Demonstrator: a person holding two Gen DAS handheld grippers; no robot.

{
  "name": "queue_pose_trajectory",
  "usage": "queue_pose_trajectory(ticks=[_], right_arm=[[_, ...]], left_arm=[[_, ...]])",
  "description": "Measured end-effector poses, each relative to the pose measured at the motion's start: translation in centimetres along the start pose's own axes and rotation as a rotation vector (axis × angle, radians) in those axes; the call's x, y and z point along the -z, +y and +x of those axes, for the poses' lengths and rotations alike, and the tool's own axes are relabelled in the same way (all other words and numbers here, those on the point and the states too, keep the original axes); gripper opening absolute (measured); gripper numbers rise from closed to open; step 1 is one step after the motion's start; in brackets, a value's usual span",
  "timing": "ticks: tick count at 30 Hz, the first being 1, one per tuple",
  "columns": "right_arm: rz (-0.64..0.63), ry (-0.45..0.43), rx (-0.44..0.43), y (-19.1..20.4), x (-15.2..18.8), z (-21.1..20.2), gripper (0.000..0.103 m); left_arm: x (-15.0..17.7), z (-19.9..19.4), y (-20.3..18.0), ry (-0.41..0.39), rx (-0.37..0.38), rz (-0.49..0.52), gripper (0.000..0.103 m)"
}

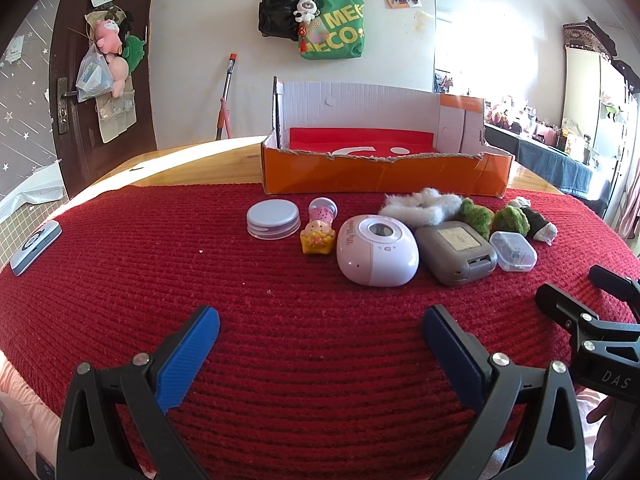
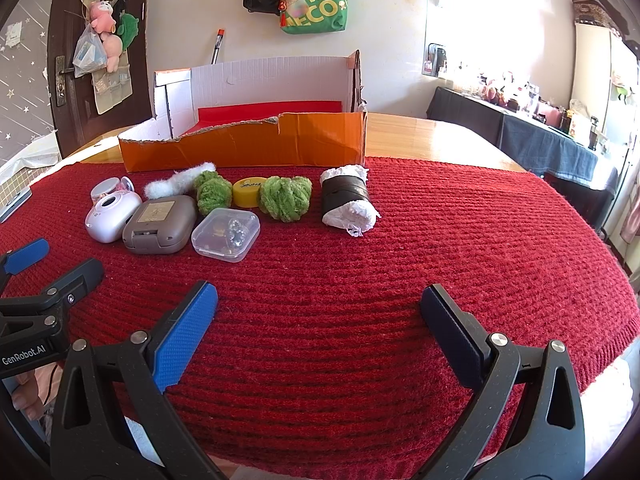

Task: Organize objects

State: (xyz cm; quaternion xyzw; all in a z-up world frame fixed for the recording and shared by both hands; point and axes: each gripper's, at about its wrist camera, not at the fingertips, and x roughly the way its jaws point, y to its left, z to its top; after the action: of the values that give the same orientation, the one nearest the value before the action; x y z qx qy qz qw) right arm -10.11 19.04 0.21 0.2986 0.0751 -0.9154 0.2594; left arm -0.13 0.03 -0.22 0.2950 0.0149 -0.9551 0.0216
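Note:
A row of small objects lies on a red knitted mat [image 1: 160, 280]: a round lidded jar [image 1: 273, 219], a pink and yellow toy [image 1: 319, 232], a pink-white oval device [image 1: 377, 255], a grey case [image 1: 456, 253], a clear plastic box [image 2: 225, 234], white fluff [image 1: 420, 205], two green yarn balls [image 2: 285, 197], a yellow puck [image 2: 248, 191] and a sushi-roll plush [image 2: 348, 201]. An open orange cardboard box [image 1: 384, 176] stands behind them. My left gripper [image 1: 320, 338] and right gripper [image 2: 319, 308] are open and empty, in front of the row.
A small blue-grey device [image 1: 35, 246] lies at the mat's left edge. The mat lies on a wooden table [image 2: 432, 136]. Bags hang on the wall [image 1: 332, 24] behind, a dark door [image 1: 104, 80] stands at left, and a cluttered counter [image 2: 540, 128] runs along the right.

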Motion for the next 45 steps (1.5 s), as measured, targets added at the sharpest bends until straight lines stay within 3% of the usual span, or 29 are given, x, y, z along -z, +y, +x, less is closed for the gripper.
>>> queue_pose_trajectory(ticks=[36,45], right_arm=[[-0.011,-0.001,-0.023,0.1,0.0,0.1,0.103],[0.015,0.029,-0.088,-0.5,-1.0,0.0,0.103]], left_arm=[[-0.4,-0.3,0.1,0.008,0.001,-0.005,0.103],[-1.0,0.0,0.1,0.055,0.012,0.008,0.103]])
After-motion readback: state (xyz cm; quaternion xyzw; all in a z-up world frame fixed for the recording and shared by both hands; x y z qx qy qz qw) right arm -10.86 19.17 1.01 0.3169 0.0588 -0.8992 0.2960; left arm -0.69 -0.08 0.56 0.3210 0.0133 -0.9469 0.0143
